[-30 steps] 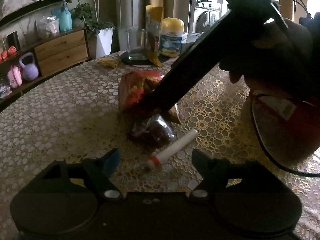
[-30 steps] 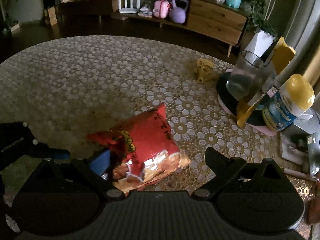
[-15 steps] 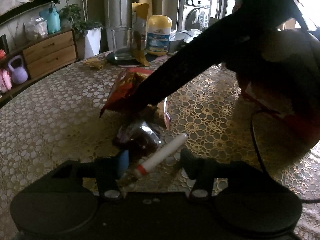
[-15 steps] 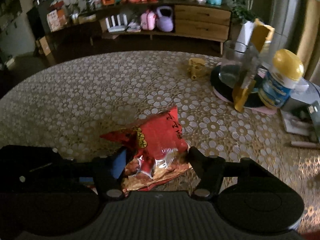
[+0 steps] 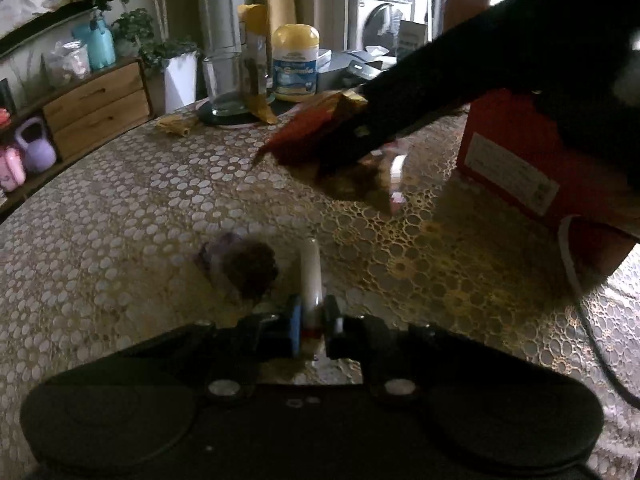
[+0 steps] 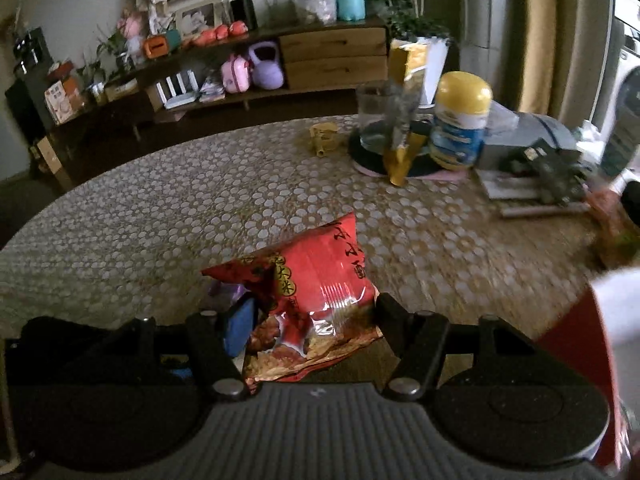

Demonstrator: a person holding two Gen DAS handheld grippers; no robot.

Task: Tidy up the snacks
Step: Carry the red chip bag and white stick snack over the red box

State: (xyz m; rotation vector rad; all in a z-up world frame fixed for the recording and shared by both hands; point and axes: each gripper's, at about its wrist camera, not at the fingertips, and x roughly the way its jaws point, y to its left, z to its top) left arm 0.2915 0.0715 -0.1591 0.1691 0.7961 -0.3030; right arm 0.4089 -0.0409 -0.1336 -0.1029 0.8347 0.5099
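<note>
My left gripper is shut on the near end of a white snack stick that points away over the table. A small dark wrapped snack lies just left of the stick. My right gripper is shut on a red snack bag and holds it above the table. In the left wrist view the same red snack bag hangs in the air under the dark right gripper arm. A red box stands at the right.
The round table has a patterned gold cloth. At its far side stand a glass, a yellow-lidded jar, a gold wrapper and a small yellow item. Papers and dark items lie at the right. A white cable runs beside the box.
My left gripper closed on the white stick, which now points straight away. My right gripper closed on the red bag and lifted it off the table toward the right.
</note>
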